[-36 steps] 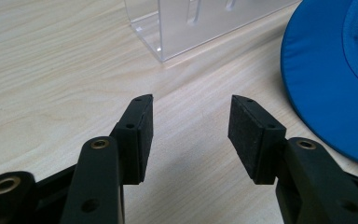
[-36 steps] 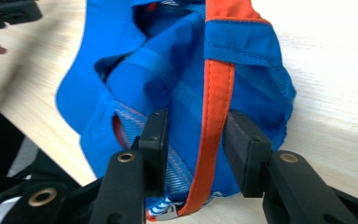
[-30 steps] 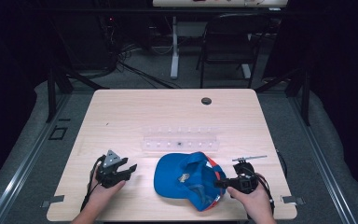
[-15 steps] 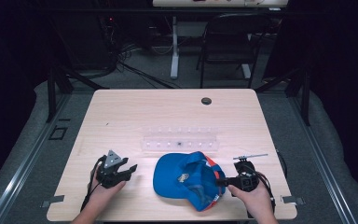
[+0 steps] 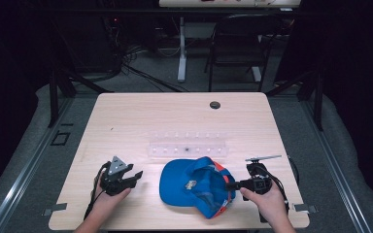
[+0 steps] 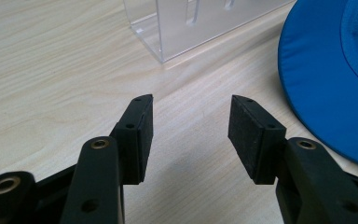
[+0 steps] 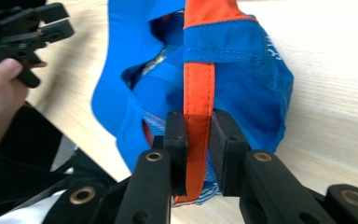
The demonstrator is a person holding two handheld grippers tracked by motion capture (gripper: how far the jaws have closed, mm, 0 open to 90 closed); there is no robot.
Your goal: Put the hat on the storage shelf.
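Note:
A blue cap point(image 5: 194, 187) with an orange strap lies near the table's front edge, its brim point(image 6: 328, 79) pointing left. My right gripper point(image 5: 233, 185) is shut on the cap's orange strap point(image 7: 198, 86) at the cap's right side; in the right gripper view the strap runs up between the two pads. My left gripper point(image 5: 135, 176) rests on the table left of the cap, open, with bare wood between its pads point(image 6: 143, 133). The brim's edge lies just right of them.
A clear plastic rack point(image 5: 188, 148) stands behind the cap at mid-table; its corner point(image 6: 186, 28) shows ahead of the left jaws. A small black disc point(image 5: 215, 105) sits near the far edge. The wooden table point(image 5: 141, 121) has room at left and back.
The right gripper has shifted slightly with the cap's strap held in it; the cap has barely moved. The left gripper stays where it was.

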